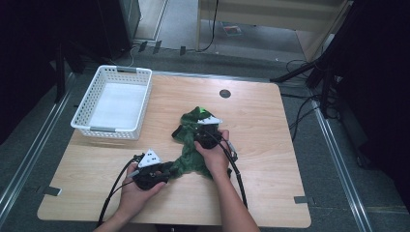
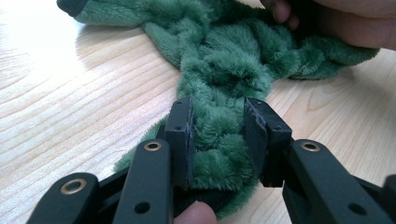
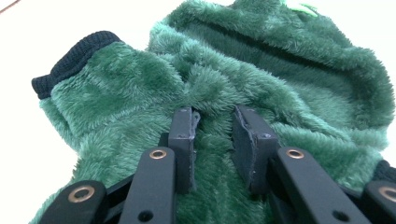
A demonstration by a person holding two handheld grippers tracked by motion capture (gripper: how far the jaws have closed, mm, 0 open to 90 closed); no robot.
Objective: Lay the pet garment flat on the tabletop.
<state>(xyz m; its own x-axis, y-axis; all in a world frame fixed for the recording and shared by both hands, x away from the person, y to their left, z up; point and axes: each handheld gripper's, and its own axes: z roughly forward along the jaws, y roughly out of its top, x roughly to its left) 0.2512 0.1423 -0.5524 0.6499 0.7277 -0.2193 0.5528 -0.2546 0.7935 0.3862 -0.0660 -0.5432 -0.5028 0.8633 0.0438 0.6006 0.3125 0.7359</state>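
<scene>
The left hand-held gripper [image 2: 217, 140] is pinching a bunched end of a green fleece garment [image 2: 224, 70] between its two black jaws, low over the counter [image 2: 70, 107]. The right hand-held gripper [image 3: 212, 144] is pressing down into the same garment [image 3: 261, 79], its jaws part-spread with a fold of fleece between them; whether they are gripping it cannot be told. A dark ribbed cuff [image 3: 70, 58] is showing at one sleeve end. From above, the garment [image 1: 191, 128] is lying crumpled mid-counter between both hands, with a white basket [image 1: 80, 116] sitting at the counter's far left corner.
</scene>
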